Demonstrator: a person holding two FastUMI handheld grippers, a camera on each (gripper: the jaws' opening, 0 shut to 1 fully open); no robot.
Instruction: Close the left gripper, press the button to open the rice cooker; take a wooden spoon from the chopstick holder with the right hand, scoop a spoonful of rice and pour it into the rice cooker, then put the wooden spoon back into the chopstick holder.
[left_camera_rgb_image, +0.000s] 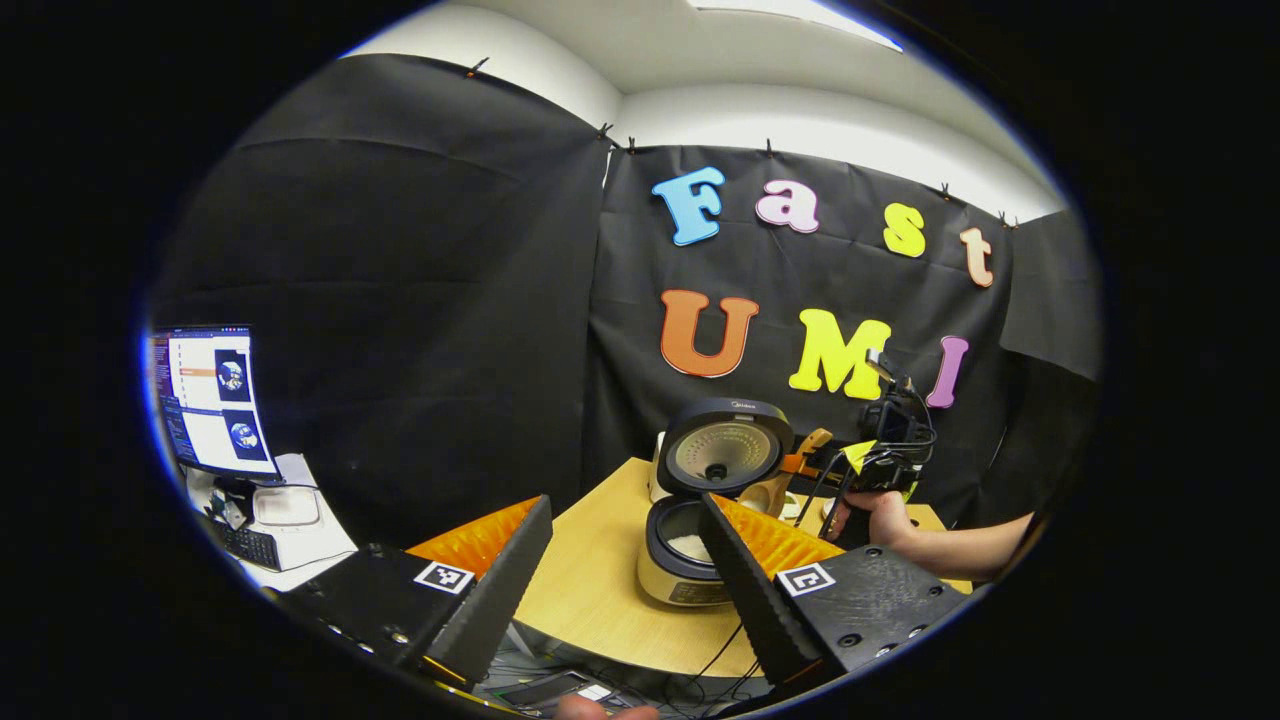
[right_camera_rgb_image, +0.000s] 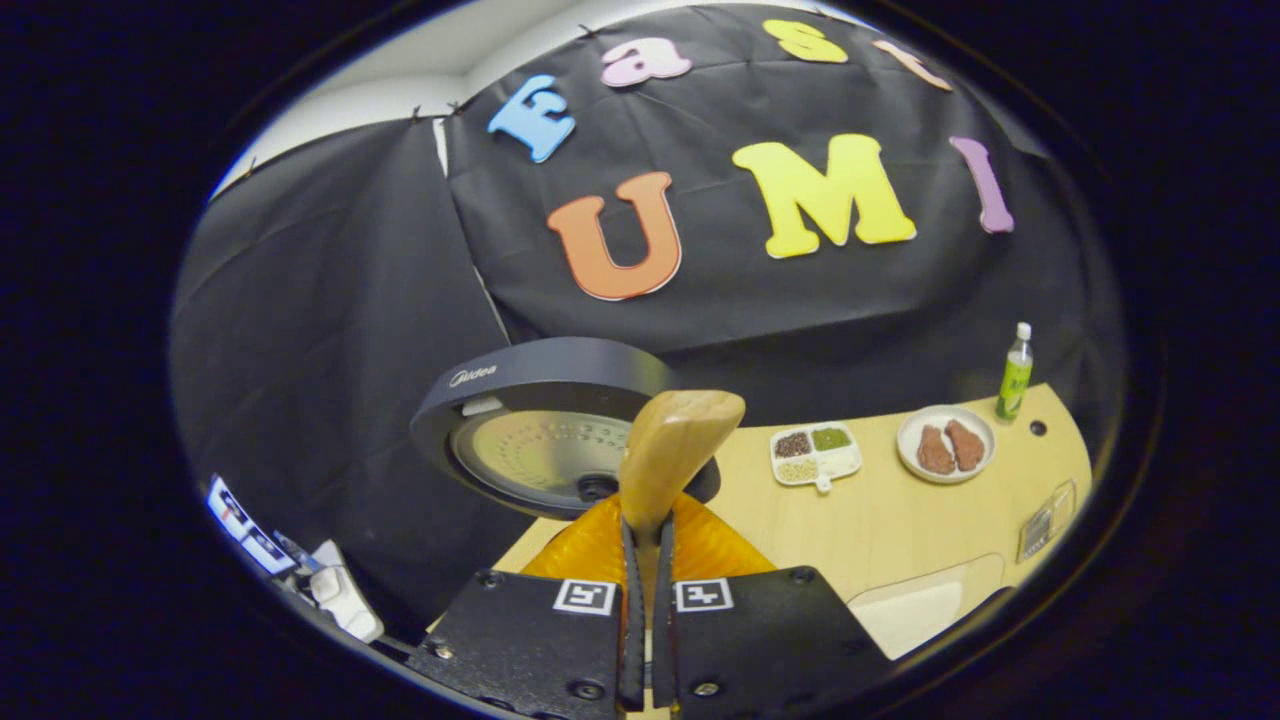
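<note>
The raised lid (left_camera_rgb_image: 727, 447) of the rice cooker (left_camera_rgb_image: 683, 560) stands upright behind the open pot, so the pot is blocked from the back and left free from above and from the front. Just right of the lid the space is taken up by the right tongs (left_camera_rgb_image: 800, 465), the wooden spoon (right_camera_rgb_image: 672, 452) clamped in them, and the hand (left_camera_rgb_image: 872, 520) holding them. A wide bare stretch of desk (left_camera_rgb_image: 590, 580) is left open to the cooker's left. Farther along the desk, a divided dish (right_camera_rgb_image: 816, 453), a plate (right_camera_rgb_image: 946, 445) and a bottle (right_camera_rgb_image: 1015, 372) are set well apart.
</note>
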